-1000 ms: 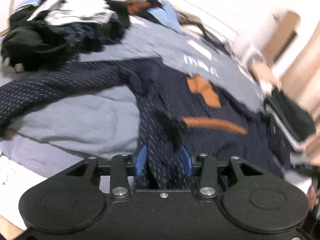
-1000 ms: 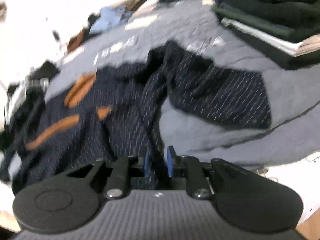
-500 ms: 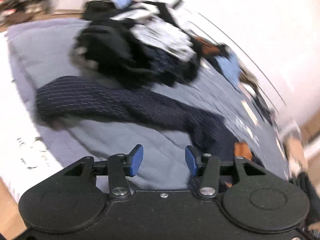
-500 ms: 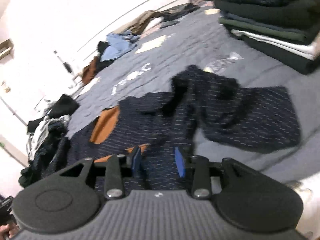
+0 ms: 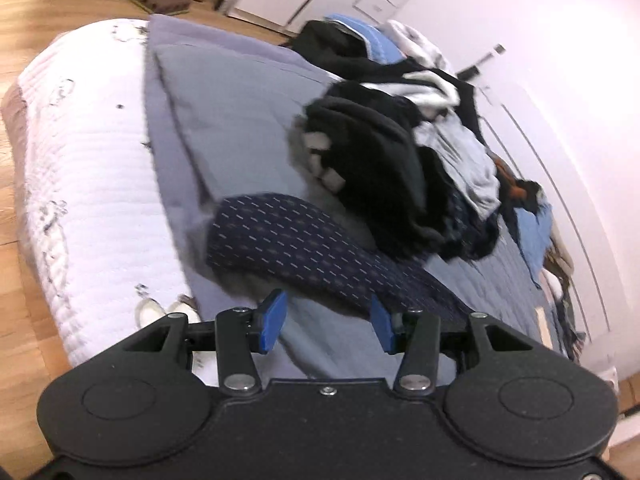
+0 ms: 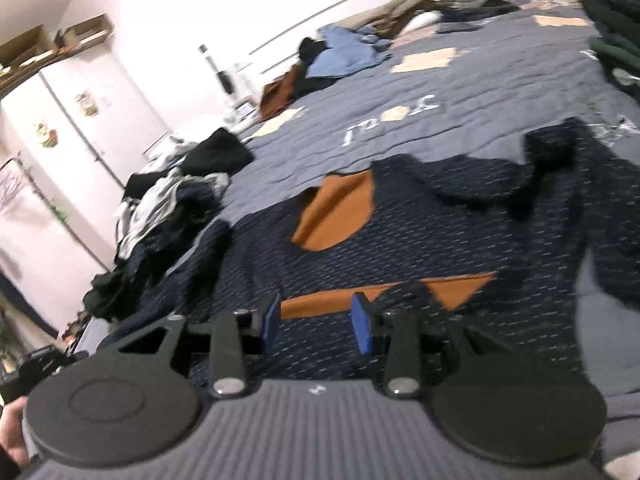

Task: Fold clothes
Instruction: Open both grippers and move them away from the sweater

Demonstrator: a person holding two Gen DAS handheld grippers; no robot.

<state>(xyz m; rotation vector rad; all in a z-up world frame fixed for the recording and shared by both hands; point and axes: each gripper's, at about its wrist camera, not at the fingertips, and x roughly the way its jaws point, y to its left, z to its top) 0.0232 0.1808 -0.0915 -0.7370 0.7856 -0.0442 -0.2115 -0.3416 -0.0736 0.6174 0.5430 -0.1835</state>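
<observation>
A navy dotted garment (image 6: 440, 240) with an orange lining (image 6: 336, 216) lies spread on the grey quilt (image 6: 480, 88), somewhat rumpled. My right gripper (image 6: 317, 320) hovers over its near edge, open, with nothing pinched between the blue pads. In the left wrist view one long sleeve (image 5: 304, 240) of the same garment stretches out to the left over the quilt (image 5: 232, 120). Just short of that sleeve my left gripper (image 5: 328, 322) stands open and empty.
A heap of dark and grey clothes (image 5: 380, 160) sits behind the sleeve, seen too as a pile (image 6: 168, 216) at the left. Folded dark clothes (image 6: 616, 20) are stacked at the far right. The white mattress edge (image 5: 88, 160) drops to a wooden floor (image 5: 24, 340).
Both grippers were shut on folds of the navy garment and have let go. The left one swung left along the sleeve and rolled. The right one pulled back above the garment's body.
</observation>
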